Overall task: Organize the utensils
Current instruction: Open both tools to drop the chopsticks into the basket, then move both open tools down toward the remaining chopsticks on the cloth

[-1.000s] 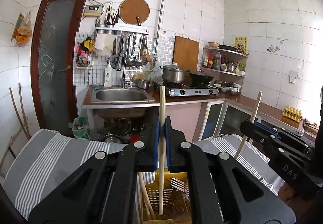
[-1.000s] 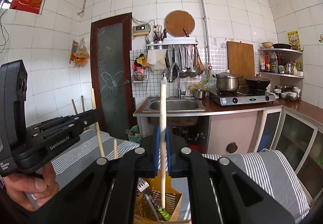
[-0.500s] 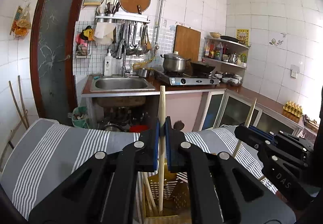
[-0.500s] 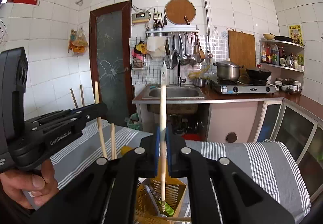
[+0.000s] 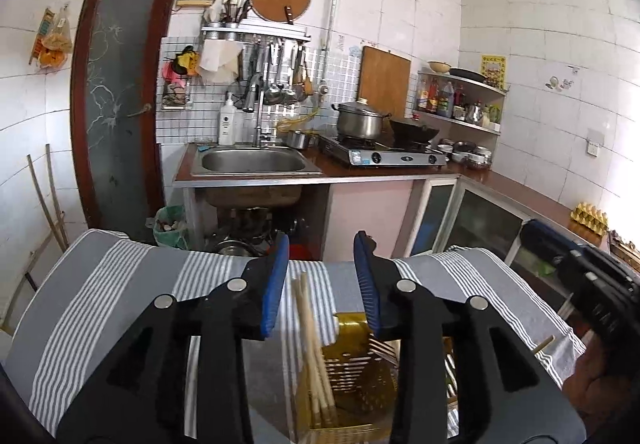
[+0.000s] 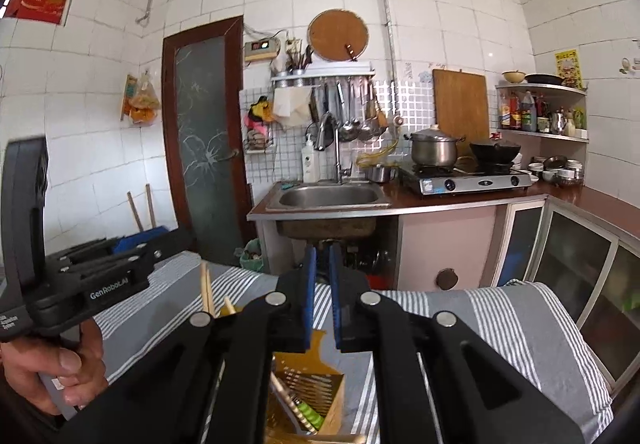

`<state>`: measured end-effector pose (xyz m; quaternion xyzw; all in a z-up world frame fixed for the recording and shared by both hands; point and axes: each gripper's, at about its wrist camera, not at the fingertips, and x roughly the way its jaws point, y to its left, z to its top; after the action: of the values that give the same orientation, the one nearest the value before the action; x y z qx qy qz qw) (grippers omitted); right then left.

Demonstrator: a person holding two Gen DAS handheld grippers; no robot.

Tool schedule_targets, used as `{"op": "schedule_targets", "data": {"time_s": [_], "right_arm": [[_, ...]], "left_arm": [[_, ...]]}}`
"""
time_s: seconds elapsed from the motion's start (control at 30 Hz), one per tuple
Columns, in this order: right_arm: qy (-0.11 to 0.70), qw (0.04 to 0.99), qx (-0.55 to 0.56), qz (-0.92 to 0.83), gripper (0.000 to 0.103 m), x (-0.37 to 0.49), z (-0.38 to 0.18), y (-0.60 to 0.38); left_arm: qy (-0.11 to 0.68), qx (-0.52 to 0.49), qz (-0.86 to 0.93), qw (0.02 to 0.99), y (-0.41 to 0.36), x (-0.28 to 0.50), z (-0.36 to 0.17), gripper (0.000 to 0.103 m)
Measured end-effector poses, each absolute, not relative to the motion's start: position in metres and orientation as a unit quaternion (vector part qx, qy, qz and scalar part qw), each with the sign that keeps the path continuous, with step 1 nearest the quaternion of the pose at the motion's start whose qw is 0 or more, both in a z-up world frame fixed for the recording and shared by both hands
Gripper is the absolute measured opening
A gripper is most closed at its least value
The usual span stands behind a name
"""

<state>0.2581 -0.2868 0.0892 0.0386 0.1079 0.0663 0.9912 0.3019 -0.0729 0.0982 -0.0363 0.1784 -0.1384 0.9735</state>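
Observation:
My left gripper hangs over the yellow utensil holder, its jaws opening with nothing between the blue pads. Below it, several wooden chopsticks lean in the holder's left compartment. My right gripper is over the holder too, its pads almost together with no stick visible between them. A green-handled utensil lies in the holder. In the left wrist view a pale stick end pokes out under the right gripper; I cannot tell whether it is held.
The holder stands on a grey and white striped cloth. A hand holds the left gripper close on the left. Chopstick tops stick up beside it. The sink counter and stove stand behind.
The left gripper has opened and let go of its chopstick, which now rests in the holder. The chopstick that rose between the right gripper's pads no longer shows there.

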Motion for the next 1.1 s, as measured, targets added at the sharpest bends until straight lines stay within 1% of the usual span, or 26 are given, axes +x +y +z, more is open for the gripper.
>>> {"op": "schedule_targets", "data": {"time_s": [0.2, 0.27, 0.33, 0.37, 0.4, 0.43, 0.53, 0.67, 0.77, 0.83, 0.97, 1.1], "right_arm": [[0.088, 0.994, 0.05, 0.051, 0.007, 0.247, 0.1, -0.292], [0.087, 0.994, 0.048, 0.047, 0.008, 0.244, 0.102, -0.29], [0.087, 0.994, 0.048, 0.044, 0.009, 0.244, 0.104, -0.288], [0.086, 0.994, 0.047, 0.045, 0.015, 0.244, 0.104, -0.288], [0.086, 0.994, 0.046, 0.045, 0.025, 0.243, 0.105, -0.286], [0.087, 0.994, 0.046, 0.043, 0.028, 0.242, 0.106, -0.285], [0.093, 0.994, 0.04, 0.041, 0.029, 0.235, 0.108, -0.283], [0.106, 0.993, 0.046, 0.031, 0.031, 0.215, 0.102, -0.288], [0.139, 0.989, 0.054, 0.02, 0.031, 0.203, 0.083, -0.293], [0.18, 0.982, 0.059, 0.017, 0.031, 0.197, 0.06, -0.293], [0.272, 0.959, 0.075, 0.015, 0.031, 0.189, 0.004, -0.287], [0.33, 0.94, 0.082, 0.016, 0.031, 0.178, -0.038, -0.273]], "left_arm": [[0.173, -0.012, -0.117, 0.978, -0.06, 0.296, 0.112, 0.035], [0.169, -0.009, -0.117, 0.979, -0.057, 0.292, 0.117, 0.038], [0.165, -0.005, -0.116, 0.979, -0.057, 0.288, 0.12, 0.039], [0.162, -0.003, -0.12, 0.979, -0.058, 0.285, 0.122, 0.039], [0.161, 0.0, -0.121, 0.98, -0.058, 0.284, 0.123, 0.039], [0.159, 0.004, -0.121, 0.98, -0.06, 0.281, 0.125, 0.039], [0.161, 0.007, -0.122, 0.979, -0.062, 0.271, 0.128, 0.04], [0.178, 0.026, -0.113, 0.977, -0.053, 0.253, 0.117, 0.041], [0.193, 0.032, -0.103, 0.975, -0.04, 0.241, 0.104, 0.041], [0.21, 0.031, -0.101, 0.972, -0.031, 0.233, 0.089, 0.041], [0.264, 0.036, -0.099, 0.959, -0.022, 0.219, 0.042, 0.041], [0.313, 0.022, -0.107, 0.943, -0.02, 0.208, -0.001, 0.041]]}}
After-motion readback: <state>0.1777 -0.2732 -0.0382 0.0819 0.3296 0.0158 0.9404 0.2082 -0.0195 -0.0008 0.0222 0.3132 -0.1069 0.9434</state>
